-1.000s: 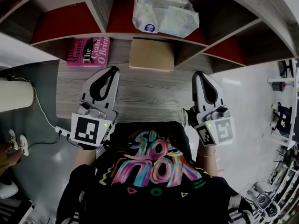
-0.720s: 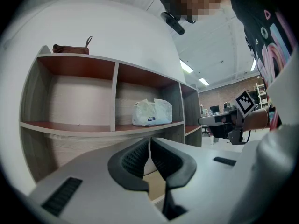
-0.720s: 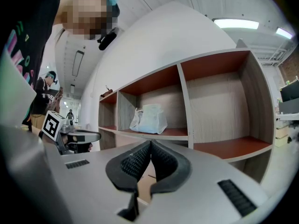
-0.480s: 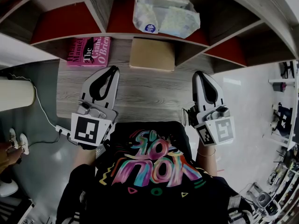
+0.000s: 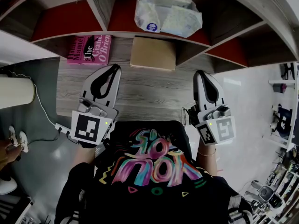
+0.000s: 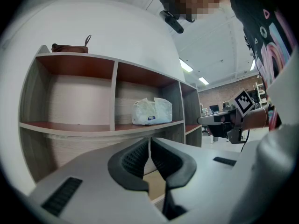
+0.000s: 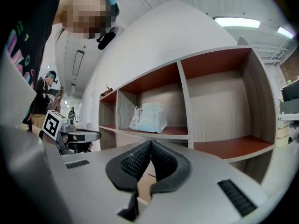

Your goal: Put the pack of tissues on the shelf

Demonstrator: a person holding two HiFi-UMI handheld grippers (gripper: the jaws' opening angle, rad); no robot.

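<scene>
The pack of tissues (image 5: 168,15) already lies on the shelf (image 5: 60,21), in the middle red-floored compartment. It is ahead of both grippers and higher than them, well apart from either. From the left gripper (image 5: 115,68) it sits forward and off to the right. From the right gripper (image 5: 200,73) it sits forward and a little to the left.

Both grippers are closed and carry nothing. The left gripper view shows its ribbed pads (image 6: 140,155) meeting at the tips with only bare shelf and board beyond. The right gripper view shows the same, with nothing between its pads (image 7: 136,161).

To my eye the pack would handle as light and soft: a loose, crinkled plastic wrapper over paper. It should squash rather than break, and the film looks slippery. If it needed shifting, I would pinch across the fuller middle of the bundle, not the slack film at the ends, which would likely slide or stretch.

Counting: one pack of tissues and two grippers. One pink book (image 5: 88,50) lies flat just ahead of the left gripper, and one flat tan piece (image 5: 153,53) lies ahead between the two. One brown bag (image 6: 70,47) sits on top of the shelf.
</scene>
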